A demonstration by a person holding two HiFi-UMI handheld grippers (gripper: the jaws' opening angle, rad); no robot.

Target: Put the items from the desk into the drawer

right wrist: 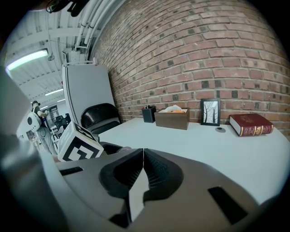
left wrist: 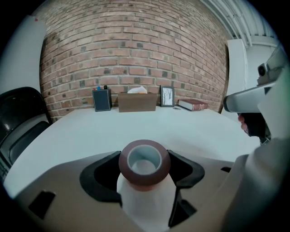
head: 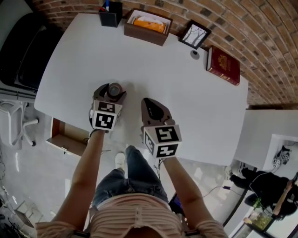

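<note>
Far left there's a black chair [head: 25,46] tucked beside the white worktop [head: 84,60]. Under the worktop's near-left edge hangs what looks like an open wooden drawer [head: 65,137], though only part of it shows in the head view.

The left tongs [left wrist: 144,159] are clamped on a roll of brown tape [left wrist: 123,166]. It sits upright between the jaws with its hole facing the camera, over the near part of the worktop and not far from the drawer.

Just right of that, the right tongs [right wrist: 141,156] are closed tight with nothing between them, hovering over the near edge.

Along the brick wall at the back, left to right: a dark pen holder [head: 111,14], a brown tissue box [head: 147,25], a small picture frame [head: 195,35] and a red book [head: 223,65] lying flat.
</note>
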